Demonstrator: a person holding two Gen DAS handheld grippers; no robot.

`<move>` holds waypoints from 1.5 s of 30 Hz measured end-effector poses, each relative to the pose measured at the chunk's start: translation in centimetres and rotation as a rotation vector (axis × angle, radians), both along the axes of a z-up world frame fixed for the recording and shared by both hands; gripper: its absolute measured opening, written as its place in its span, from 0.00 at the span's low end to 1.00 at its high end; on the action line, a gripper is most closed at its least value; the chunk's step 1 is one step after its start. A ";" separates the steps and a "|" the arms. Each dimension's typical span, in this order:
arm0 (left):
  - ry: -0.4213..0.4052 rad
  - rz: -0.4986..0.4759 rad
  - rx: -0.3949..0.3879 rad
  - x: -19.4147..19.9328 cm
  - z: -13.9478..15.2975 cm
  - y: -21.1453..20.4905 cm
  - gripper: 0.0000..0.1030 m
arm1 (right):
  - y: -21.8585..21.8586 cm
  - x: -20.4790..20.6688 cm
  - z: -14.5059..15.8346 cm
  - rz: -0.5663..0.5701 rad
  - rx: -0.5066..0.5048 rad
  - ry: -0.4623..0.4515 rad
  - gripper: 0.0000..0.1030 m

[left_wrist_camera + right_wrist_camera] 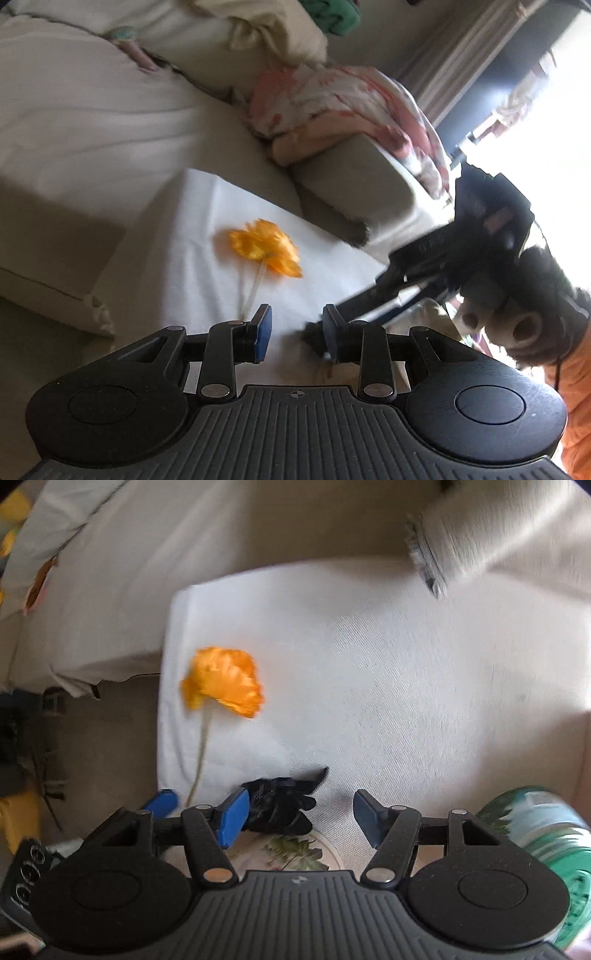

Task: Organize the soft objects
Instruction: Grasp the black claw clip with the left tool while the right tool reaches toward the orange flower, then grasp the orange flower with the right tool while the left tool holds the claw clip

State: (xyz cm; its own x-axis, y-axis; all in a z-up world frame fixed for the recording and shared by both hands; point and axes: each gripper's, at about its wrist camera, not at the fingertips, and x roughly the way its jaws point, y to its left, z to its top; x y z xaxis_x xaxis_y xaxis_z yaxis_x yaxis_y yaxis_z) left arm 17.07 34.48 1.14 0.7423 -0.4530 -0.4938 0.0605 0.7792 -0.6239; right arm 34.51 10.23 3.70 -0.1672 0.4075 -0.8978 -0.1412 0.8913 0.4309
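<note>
An orange fabric flower with a pale stem lies on a white cloth-covered surface; it also shows in the right wrist view. A crumpled black soft item lies near the cloth's front edge, just ahead of my right gripper, which is open and empty. My left gripper is open and empty, above the cloth's near edge, short of the flower's stem. The right gripper's body shows at the right of the left wrist view.
A beige sofa surrounds the cloth. A pink-and-white bundle and cream pillows lie at the back. A green-labelled container stands at the right. A floral round plate sits under the black item.
</note>
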 end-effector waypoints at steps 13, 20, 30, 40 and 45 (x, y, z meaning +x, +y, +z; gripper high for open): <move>0.011 -0.028 0.020 1.1 -0.1 -0.3 0.32 | 3.0 -2.6 6.9 0.177 0.238 -0.280 0.51; -0.004 0.122 0.393 1.4 1.8 -4.0 0.32 | 0.0 -5.5 11.6 0.183 0.089 -0.606 0.51; 0.049 0.055 0.473 2.9 2.5 -7.2 0.33 | -3.3 -13.8 14.3 0.221 -0.088 -1.097 0.60; 0.163 0.074 0.562 5.2 1.9 -8.4 0.41 | -4.8 -15.1 14.8 0.241 -0.007 -1.084 0.60; 0.181 0.067 0.572 5.5 1.1 -8.7 0.38 | -5.5 -15.4 14.3 0.222 0.000 -1.048 0.60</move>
State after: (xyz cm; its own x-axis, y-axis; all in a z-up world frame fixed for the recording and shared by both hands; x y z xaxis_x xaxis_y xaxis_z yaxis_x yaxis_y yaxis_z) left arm 22.62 25.83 2.27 0.6412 -0.0335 -0.7666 -0.0687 0.9925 -0.1008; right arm 19.09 4.75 17.97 0.6168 0.4625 -0.6369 -0.5994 0.8004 0.0008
